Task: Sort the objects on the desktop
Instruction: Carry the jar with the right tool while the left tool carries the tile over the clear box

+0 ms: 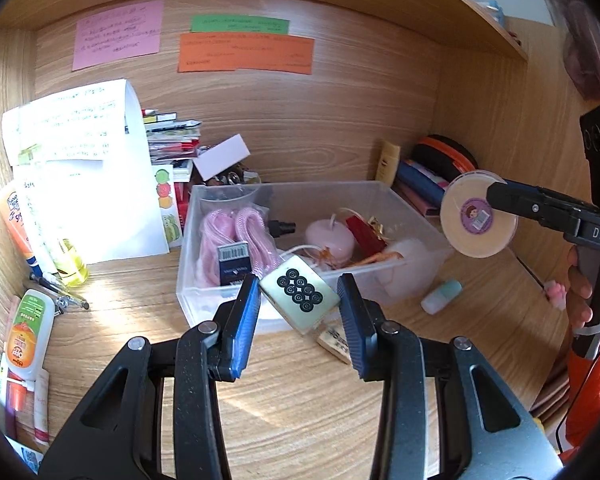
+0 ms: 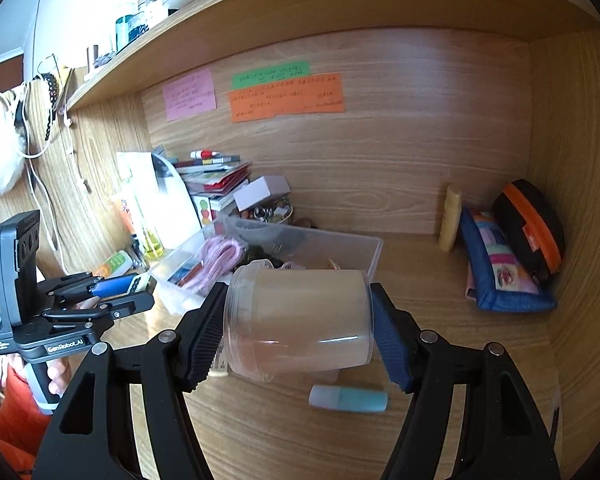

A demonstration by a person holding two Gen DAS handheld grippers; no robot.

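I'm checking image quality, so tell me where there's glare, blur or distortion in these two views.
Left wrist view: a bright sun patch washes out the desk and white papers; fisheye bends the shelf. Right wrist view: the held jar is slightly motion-smeared, edges vignetted.

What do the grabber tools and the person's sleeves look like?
Both grippers, left gripper and right gripper, are black linkage arms with silver rivets and ribbed blue pads. The left handle reads "GenRobot.AI"; the right one reads "DAS". The sleeve is orange.
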